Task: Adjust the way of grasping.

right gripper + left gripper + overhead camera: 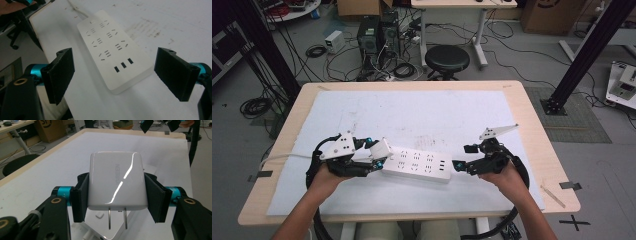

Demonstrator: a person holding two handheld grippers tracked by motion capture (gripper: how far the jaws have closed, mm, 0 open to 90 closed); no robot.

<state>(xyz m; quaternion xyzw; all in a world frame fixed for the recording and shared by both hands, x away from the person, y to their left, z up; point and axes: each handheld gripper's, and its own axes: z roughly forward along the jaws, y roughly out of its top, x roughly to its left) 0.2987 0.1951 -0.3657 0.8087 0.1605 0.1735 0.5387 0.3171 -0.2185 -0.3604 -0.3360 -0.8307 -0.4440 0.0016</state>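
A white power strip point(417, 165) lies on the white table cover, near the front middle. My left gripper point(374, 152) is shut on a white charger plug point(116, 182) and holds it just above the strip's left end, two metal prongs point(117, 218) pointing down toward the strip point(100, 233). My right gripper point(460, 159) is open at the strip's right end. In the right gripper view the strip point(112, 50) lies between and beyond the wide-apart pads point(61, 73), its USB ports nearest.
The white sheet point(412, 115) covers most of the wooden table point(532, 120). The strip's cable point(282, 157) runs off the left side. A black stool point(447, 60), computer towers and cables sit on the floor behind the table.
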